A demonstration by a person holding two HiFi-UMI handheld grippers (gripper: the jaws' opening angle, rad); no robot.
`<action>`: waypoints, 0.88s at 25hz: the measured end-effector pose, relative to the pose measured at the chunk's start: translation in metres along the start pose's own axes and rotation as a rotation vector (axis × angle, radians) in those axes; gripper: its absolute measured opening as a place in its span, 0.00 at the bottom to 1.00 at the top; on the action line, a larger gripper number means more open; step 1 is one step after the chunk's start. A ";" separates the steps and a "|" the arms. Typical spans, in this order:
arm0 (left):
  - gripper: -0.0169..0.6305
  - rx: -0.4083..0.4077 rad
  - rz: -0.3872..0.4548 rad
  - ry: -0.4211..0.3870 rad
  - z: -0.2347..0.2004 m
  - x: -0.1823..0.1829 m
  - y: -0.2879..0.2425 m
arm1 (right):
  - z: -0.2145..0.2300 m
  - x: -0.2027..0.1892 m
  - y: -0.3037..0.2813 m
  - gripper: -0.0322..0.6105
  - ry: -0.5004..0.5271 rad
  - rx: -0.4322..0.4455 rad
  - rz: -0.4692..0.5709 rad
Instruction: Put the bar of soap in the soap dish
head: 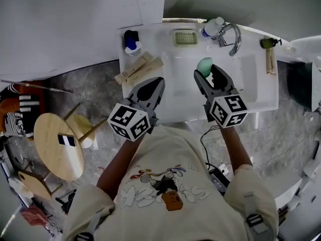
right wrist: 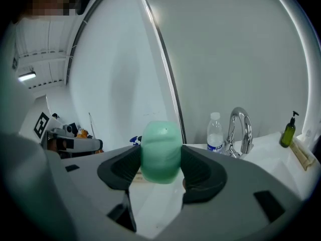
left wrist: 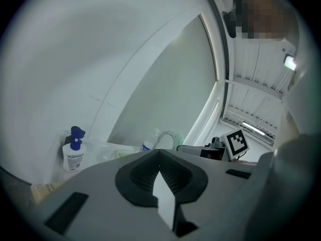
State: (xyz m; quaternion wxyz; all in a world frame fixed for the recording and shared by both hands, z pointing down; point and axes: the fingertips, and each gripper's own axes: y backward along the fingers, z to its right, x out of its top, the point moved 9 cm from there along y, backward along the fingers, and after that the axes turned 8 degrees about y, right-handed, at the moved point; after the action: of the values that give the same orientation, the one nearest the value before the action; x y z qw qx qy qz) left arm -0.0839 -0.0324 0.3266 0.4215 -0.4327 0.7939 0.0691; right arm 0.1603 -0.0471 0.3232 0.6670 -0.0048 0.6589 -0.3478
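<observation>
Soap bar (head: 204, 65) sits clamped between my right gripper's (head: 206, 74) jaws, held over the sink basin (head: 181, 77); the soap dish (head: 185, 37) lies at 11 o'clock from it. My left gripper (head: 158, 82), at 9 o'clock, hovers with jaws pressed together, empty, both forearms reaching forward.
</observation>
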 end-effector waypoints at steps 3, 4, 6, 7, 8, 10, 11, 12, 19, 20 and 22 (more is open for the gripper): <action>0.04 -0.003 -0.009 0.007 -0.005 0.002 -0.005 | 0.007 -0.001 -0.007 0.46 0.011 -0.010 -0.021; 0.04 -0.003 -0.013 0.010 -0.007 0.003 -0.007 | 0.009 -0.001 -0.009 0.45 0.013 -0.014 -0.028; 0.04 -0.003 -0.019 0.015 -0.012 0.004 -0.010 | 0.012 -0.002 -0.014 0.46 0.024 -0.022 -0.039; 0.04 -0.003 -0.021 0.018 -0.015 0.005 -0.012 | 0.013 -0.001 -0.017 0.46 0.033 -0.025 -0.044; 0.04 -0.004 -0.025 0.018 -0.018 0.006 -0.014 | 0.014 -0.001 -0.020 0.46 0.042 -0.028 -0.048; 0.04 -0.006 -0.033 0.013 -0.022 0.008 -0.018 | 0.016 0.001 -0.024 0.46 0.062 -0.034 -0.053; 0.04 -0.007 -0.038 0.007 -0.023 0.008 -0.019 | 0.017 0.003 -0.026 0.46 0.074 -0.037 -0.056; 0.04 -0.008 -0.042 0.003 -0.024 0.009 -0.021 | 0.018 0.004 -0.027 0.46 0.088 -0.041 -0.058; 0.04 -0.011 -0.057 0.012 -0.035 0.011 -0.034 | 0.027 0.010 -0.044 0.45 0.201 -0.047 -0.091; 0.04 -0.013 -0.058 0.013 -0.036 0.011 -0.036 | 0.028 0.011 -0.046 0.45 0.214 -0.046 -0.095; 0.04 -0.012 -0.060 0.014 -0.037 0.011 -0.039 | 0.031 0.013 -0.051 0.45 0.243 -0.043 -0.105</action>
State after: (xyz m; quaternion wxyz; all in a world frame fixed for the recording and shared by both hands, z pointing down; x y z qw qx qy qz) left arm -0.0806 -0.0810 0.3519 0.4152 -0.4592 0.7832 0.0580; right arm 0.1629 -0.1053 0.3397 0.5629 -0.0115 0.7408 -0.3663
